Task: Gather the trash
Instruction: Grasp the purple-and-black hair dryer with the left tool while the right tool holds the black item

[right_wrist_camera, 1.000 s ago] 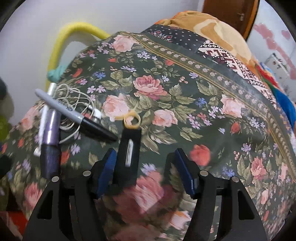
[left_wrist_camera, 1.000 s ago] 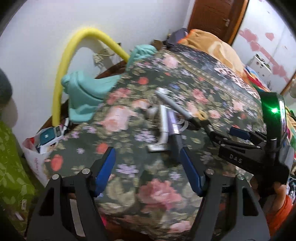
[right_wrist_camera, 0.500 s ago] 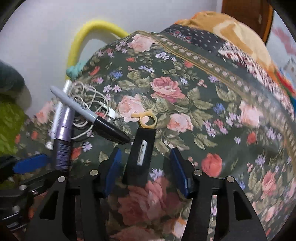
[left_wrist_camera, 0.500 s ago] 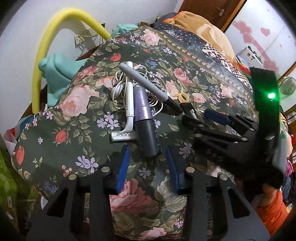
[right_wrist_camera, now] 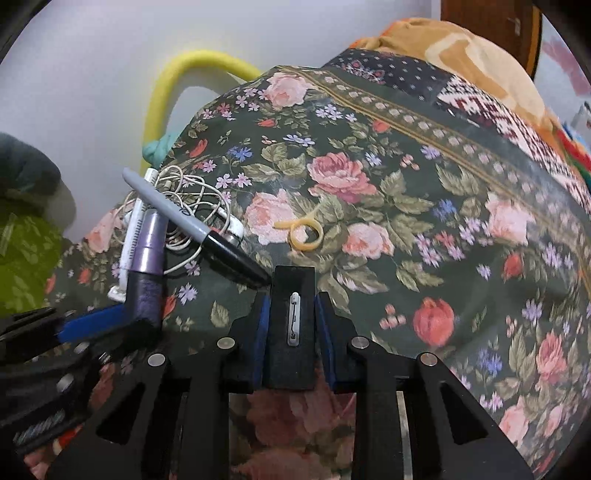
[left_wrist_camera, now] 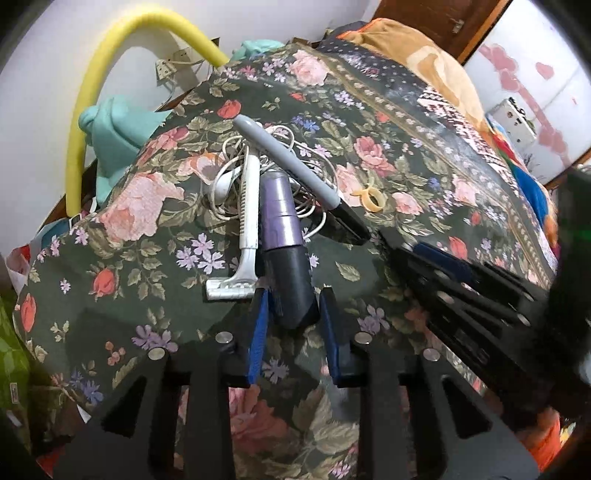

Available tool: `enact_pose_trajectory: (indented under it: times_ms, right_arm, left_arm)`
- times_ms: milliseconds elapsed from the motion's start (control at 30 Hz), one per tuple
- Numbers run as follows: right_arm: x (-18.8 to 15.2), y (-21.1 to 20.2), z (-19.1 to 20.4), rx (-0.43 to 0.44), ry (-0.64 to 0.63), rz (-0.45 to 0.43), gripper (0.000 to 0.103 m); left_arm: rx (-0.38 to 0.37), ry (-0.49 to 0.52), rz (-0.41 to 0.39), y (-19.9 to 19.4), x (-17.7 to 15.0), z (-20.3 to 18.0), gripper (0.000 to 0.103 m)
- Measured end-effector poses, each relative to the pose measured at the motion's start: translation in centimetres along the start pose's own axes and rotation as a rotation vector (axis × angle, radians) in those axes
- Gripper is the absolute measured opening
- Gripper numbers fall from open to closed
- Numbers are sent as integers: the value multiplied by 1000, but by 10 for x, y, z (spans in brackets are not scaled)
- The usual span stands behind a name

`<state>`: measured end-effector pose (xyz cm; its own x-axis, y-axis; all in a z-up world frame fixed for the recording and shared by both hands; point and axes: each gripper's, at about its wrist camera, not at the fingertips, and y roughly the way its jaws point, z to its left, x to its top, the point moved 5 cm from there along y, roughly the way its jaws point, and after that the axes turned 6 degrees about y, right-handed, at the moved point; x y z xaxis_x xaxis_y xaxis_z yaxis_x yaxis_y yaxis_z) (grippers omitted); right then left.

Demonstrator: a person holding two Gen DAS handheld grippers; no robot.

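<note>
A pile of small items lies on the floral bedspread (left_wrist_camera: 155, 206): a purple tube with a dark cap (left_wrist_camera: 282, 236), a white razor (left_wrist_camera: 246, 206), a grey marker (left_wrist_camera: 291, 170), tangled white earphones (left_wrist_camera: 229, 177) and a yellow ring (left_wrist_camera: 372, 197). My left gripper (left_wrist_camera: 291, 306) is shut on the tube's dark cap. My right gripper (right_wrist_camera: 291, 306) is shut on a black rectangular block with a white clip (right_wrist_camera: 292, 321). The tube (right_wrist_camera: 146, 258), marker (right_wrist_camera: 192, 225) and ring (right_wrist_camera: 304, 236) also show in the right wrist view, left of and beyond the block.
A yellow foam tube (left_wrist_camera: 110, 74) arches against the white wall beside teal cloth (left_wrist_camera: 118, 133). An orange blanket (left_wrist_camera: 417, 55) lies at the bed's far end near a wooden door (left_wrist_camera: 436, 18). Green fabric (right_wrist_camera: 26, 251) lies left of the bed.
My left gripper moved forward to the pile and closed on the tube's dark cap. My right gripper closed on the black block.
</note>
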<state>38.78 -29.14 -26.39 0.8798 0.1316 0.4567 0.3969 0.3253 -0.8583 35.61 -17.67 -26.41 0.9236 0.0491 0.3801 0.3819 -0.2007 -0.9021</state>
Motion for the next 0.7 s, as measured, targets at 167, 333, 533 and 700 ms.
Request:
enact_pose_trajectory:
  times_ms: [167,333,533,700]
  right_arm:
    - [-8,-12,-6,6,8,4,23]
    - [-15,-27,-6,0,6,-8,23]
    - [-17,-50,-7,17,33,-22,23]
    - [-22,-73,-4,7,16,-51,23]
  left_arm:
    - [29,-9,-10,6,5,-6,29]
    - [102,23,-10,10,7,-14,29]
    - [114,58,37,7,0,-23,25]
    - [58,114,17,-20,-20,-36,25]
